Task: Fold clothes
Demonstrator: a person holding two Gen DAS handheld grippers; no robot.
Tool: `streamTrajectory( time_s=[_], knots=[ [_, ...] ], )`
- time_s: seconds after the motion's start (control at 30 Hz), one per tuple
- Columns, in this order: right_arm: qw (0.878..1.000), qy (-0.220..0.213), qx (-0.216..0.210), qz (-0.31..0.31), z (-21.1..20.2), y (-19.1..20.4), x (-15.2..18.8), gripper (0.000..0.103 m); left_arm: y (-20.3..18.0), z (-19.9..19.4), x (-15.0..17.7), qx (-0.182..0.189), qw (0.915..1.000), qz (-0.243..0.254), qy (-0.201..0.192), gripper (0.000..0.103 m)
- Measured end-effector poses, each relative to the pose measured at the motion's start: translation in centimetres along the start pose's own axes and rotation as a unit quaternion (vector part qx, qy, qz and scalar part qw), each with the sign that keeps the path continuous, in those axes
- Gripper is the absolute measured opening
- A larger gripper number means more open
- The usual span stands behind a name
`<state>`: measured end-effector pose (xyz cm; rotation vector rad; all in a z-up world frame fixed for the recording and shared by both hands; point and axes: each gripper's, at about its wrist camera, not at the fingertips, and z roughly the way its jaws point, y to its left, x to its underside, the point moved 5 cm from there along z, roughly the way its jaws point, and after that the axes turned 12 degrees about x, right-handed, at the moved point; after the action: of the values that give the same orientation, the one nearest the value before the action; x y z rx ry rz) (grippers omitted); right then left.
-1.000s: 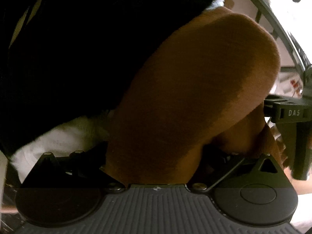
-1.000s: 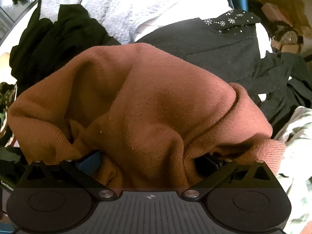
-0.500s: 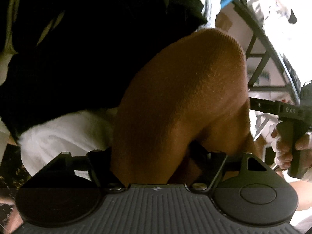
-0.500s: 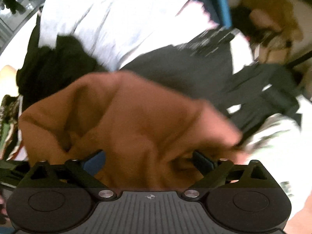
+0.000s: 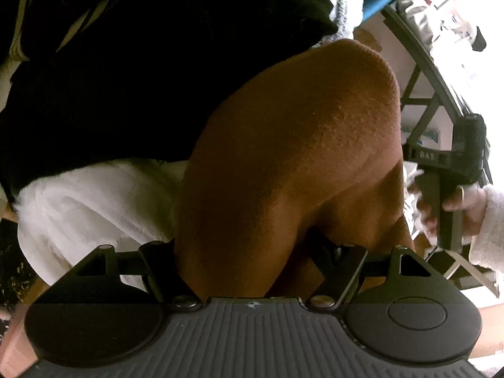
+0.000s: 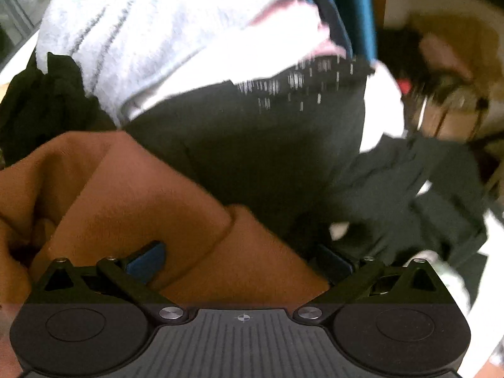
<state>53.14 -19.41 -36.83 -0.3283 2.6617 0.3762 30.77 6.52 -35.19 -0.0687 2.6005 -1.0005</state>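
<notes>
We see the left gripper clamped on the brown sweater, which bulges up beside the black garment. Right gripper: sweater lies between its fingers, but we cannot tell whether they pinch it.

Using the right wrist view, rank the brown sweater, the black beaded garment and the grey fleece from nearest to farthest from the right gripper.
1. brown sweater, between the right gripper's fingers, lower left.
2. black beaded garment, just behind it, centre.
3. grey fleece, farthest back, upper left.
</notes>
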Motion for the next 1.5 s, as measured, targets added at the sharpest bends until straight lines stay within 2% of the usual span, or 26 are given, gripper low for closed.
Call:
streamTrajectory(
  time_s=[0.07, 0.2, 0.3, 0.37, 0.5, 0.57, 0.6, 0.63, 0.67, 0.7, 0.73, 0.77, 0.8, 0.83, 0.87, 0.93, 1.03, 1.1, 1.13, 1.2, 1.27, 1.3, 1.33, 1.4, 1.5],
  knots=[
    [1.000, 0.015, -0.026, 0.004, 0.0, 0.2, 0.9, 0.101, -0.2, 0.1, 0.2, -0.003, 1.0000, -0.006, -0.005, 0.077],
    [0.997, 0.029, -0.069, -0.029, -2.5, 1.6, 2.3, 0.085, 0.0, -0.2, 0.2, 0.001, 0.9997, -0.023, -0.010, 0.073],
    [0.993, 0.030, -0.086, -0.080, -3.9, 2.2, 2.7, 0.083, 0.9, -1.7, 1.4, -0.001, 0.9996, -0.025, -0.013, 0.073],
    [0.990, 0.025, -0.079, -0.115, -3.7, 2.4, 2.6, 0.084, 1.5, -2.4, 2.1, -0.003, 0.9994, -0.029, -0.017, 0.073],
    [0.986, 0.015, -0.063, -0.154, -2.6, 2.2, 2.2, 0.099, 1.3, -1.8, 2.3, -0.007, 0.9992, -0.030, -0.025, 0.075],
    [0.985, 0.018, -0.064, -0.159, -1.6, 2.3, 2.1, 0.102, 1.5, -1.7, 2.4, -0.009, 0.9991, -0.031, -0.028, 0.075],
    [0.986, 0.022, -0.065, -0.152, -1.1, 2.3, 2.2, 0.102, 1.5, -1.8, 2.4, -0.011, 0.9990, -0.031, -0.029, 0.074],
    [0.987, 0.027, -0.067, -0.143, -0.7, 2.3, 2.2, 0.102, 1.3, -1.9, 2.4, -0.011, 0.9990, -0.030, -0.030, 0.066],
    [0.988, 0.032, -0.068, -0.133, -0.7, 2.5, 2.4, 0.096, 1.0, -2.2, 2.5, -0.008, 0.9991, -0.028, -0.030, 0.060],
    [0.989, 0.035, -0.068, -0.130, -1.1, 2.8, 2.5, 0.083, 0.4, -2.5, 2.5, -0.006, 0.9991, -0.027, -0.031, 0.047],
    [0.989, 0.039, -0.068, -0.128, -1.6, 3.1, 2.6, 0.076, -0.1, -2.9, 2.6, -0.004, 0.9992, -0.025, -0.031, 0.033],
    [0.988, 0.046, -0.073, -0.127, -2.3, 3.5, 2.7, 0.057, -1.0, -3.2, 2.7, -0.003, 0.9993, -0.023, -0.031, 0.029],
    [0.987, 0.055, -0.086, -0.123, -3.3, 3.9, 2.8, 0.046, -1.9, -3.4, 2.8, 0.002, 0.9994, -0.017, -0.029, 0.028],
    [0.986, 0.064, -0.100, -0.120, -4.3, 4.3, 2.9, 0.044, -2.9, -3.6, 3.0, 0.013, 0.9996, -0.009, -0.024, 0.028],
    [0.983, 0.073, -0.118, -0.116, -5.3, 4.7, 3.1, 0.044, -3.5, -3.6, 3.2, 0.020, 0.9996, -0.002, -0.018, 0.028],
    [0.978, 0.081, -0.150, -0.119, -7.0, 5.6, 3.5, 0.044, -4.1, -3.2, 3.7, 0.005, 0.9999, 0.012, -0.005, 0.029],
    [0.976, 0.058, -0.126, -0.168, -6.9, 6.3, 4.2, 0.054, -3.8, -1.8, 3.0, 0.000, 0.9998, -0.011, -0.014, 0.030],
    [0.978, 0.050, -0.111, -0.170, -5.9, 6.1, 4.1, 0.068, -3.7, -1.0, 2.4, 0.003, 0.9995, -0.027, -0.019, 0.032],
    [0.979, 0.047, -0.105, -0.168, -5.3, 6.0, 4.1, 0.071, -3.6, -0.9, 2.4, 0.001, 0.9995, -0.027, -0.019, 0.035],
    [0.981, 0.044, -0.099, -0.163, -4.4, 5.6, 4.0, 0.086, -3.4, -0.7, 2.5, -0.005, 0.9993, -0.032, -0.019, 0.043],
    [0.982, 0.042, -0.096, -0.155, -3.4, 5.2, 4.3, 0.088, -2.8, -0.8, 3.0, -0.011, 0.9987, -0.045, -0.022, 0.051],
    [0.983, 0.042, -0.094, -0.151, -3.0, 5.2, 4.4, 0.085, -2.4, -1.1, 3.4, -0.013, 0.9983, -0.052, -0.024, 0.052],
    [0.984, 0.042, -0.094, -0.148, -2.9, 5.3, 4.6, 0.081, -2.3, -1.2, 3.6, -0.014, 0.9982, -0.052, -0.026, 0.048],
    [0.983, 0.049, -0.091, -0.150, -3.4, 6.0, 4.5, 0.057, -2.4, -1.4, 3.8, -0.017, 0.9981, -0.051, -0.028, 0.039],
    [0.982, 0.058, -0.082, -0.162, -4.6, 7.0, 4.2, 0.049, -2.6, -1.7, 4.2, -0.022, 0.9980, -0.049, -0.032, 0.037]
  ],
)
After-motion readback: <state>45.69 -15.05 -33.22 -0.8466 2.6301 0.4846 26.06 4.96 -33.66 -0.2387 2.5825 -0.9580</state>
